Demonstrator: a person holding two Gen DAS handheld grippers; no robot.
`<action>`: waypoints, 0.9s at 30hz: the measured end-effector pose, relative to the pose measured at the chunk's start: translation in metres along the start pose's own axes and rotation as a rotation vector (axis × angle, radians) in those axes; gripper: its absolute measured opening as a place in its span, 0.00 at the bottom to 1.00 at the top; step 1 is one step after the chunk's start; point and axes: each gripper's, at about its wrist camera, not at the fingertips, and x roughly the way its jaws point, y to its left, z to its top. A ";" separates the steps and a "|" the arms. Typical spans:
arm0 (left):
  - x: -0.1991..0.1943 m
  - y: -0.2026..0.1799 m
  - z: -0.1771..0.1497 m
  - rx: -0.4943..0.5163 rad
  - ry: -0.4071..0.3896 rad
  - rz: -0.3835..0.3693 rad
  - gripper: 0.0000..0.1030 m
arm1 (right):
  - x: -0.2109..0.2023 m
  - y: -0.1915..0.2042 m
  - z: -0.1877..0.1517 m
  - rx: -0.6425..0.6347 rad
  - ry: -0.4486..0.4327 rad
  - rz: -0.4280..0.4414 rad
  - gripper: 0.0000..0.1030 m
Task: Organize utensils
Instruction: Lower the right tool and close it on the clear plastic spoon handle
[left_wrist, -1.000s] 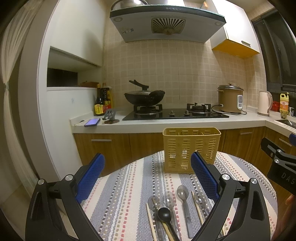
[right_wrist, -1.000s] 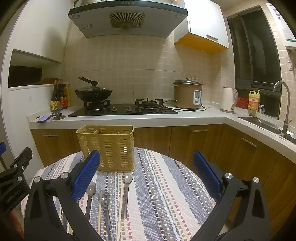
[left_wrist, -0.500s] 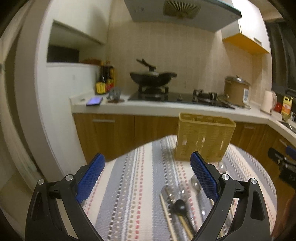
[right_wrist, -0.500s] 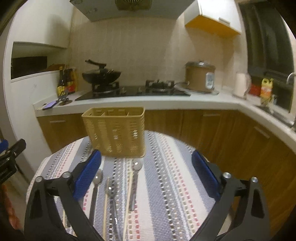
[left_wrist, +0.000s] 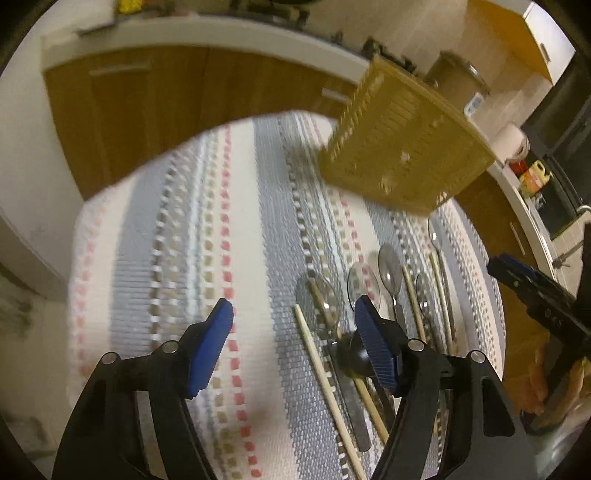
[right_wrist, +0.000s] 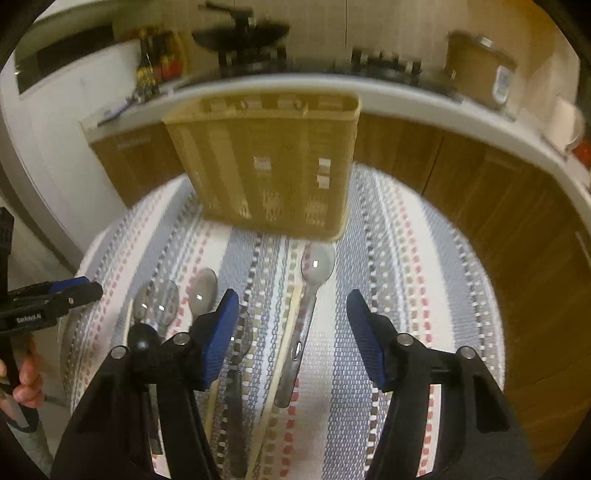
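Right gripper (right_wrist: 290, 325) jaws spread, just been closing, above steel spoon (right_wrist: 308, 295) mid-frame; left gripper (left_wrist: 295, 332) likewise, above bare cloth (left_wrist: 166, 258).

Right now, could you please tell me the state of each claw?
Left claw: open, holding nothing; its jaws have just been closing, over bare tablecloth.
Right claw: open, holding nothing; its jaws have just been closing, a steel spoon lying between them.

A round counter (right_wrist: 436, 266) covered by a striped woven cloth (left_wrist: 155, 258) carried a yellow slotted utensil basket (right_wrist: 266, 166) at its far side. Before the basket lay metal spoons (right_wrist: 314, 273), wooden chopsticks (left_wrist: 325, 376) and a black ladle (left_wrist: 351, 354), side by side.
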 end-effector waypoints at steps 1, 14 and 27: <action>0.006 -0.003 0.001 0.005 0.010 -0.009 0.64 | 0.006 -0.002 0.003 0.002 0.022 0.002 0.56; 0.042 -0.053 0.019 0.085 0.102 -0.007 0.59 | 0.076 -0.034 0.034 0.089 0.243 0.038 0.49; 0.051 -0.053 0.030 0.063 0.147 0.002 0.55 | 0.116 -0.020 0.053 0.081 0.279 -0.027 0.46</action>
